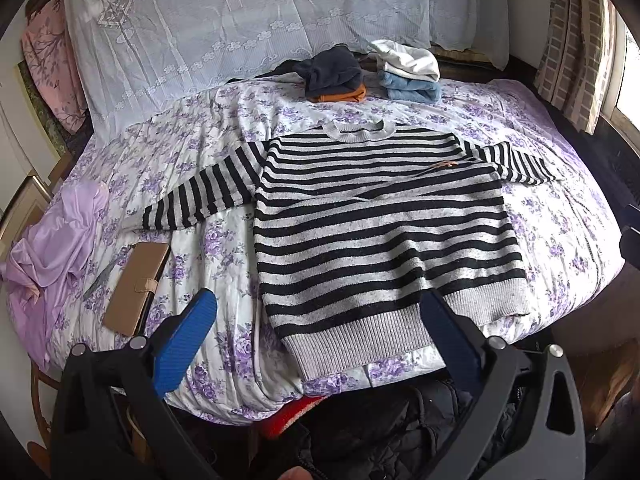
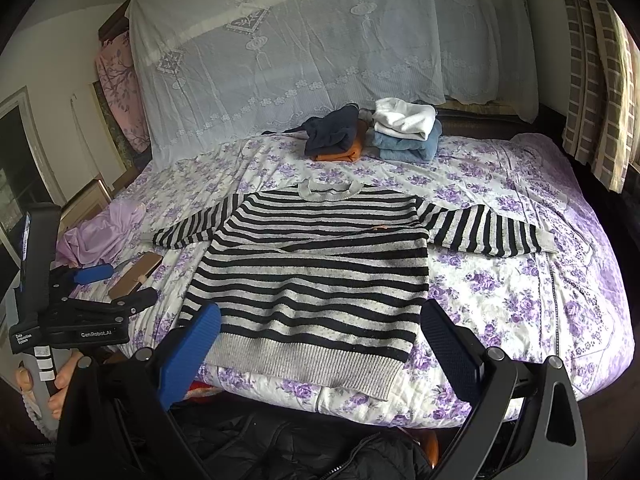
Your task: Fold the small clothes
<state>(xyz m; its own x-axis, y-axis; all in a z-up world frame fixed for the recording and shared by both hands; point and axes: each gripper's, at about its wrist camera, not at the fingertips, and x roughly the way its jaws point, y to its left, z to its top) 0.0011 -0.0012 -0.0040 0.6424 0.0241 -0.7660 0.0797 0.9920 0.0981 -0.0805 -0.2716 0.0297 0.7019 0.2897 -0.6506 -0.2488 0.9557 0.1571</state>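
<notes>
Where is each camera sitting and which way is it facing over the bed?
Left wrist: on the left tongs at the bed's near edge, left of the striped sweater; faces the headboard; shows its own blue fingers.
Right wrist: on the right tongs further right, facing the same way; shows its own fingers, the left tongs and a hand gripping their handle.
Shared: sweater, folded clothes, tan wallet, floral bedsheet.
</notes>
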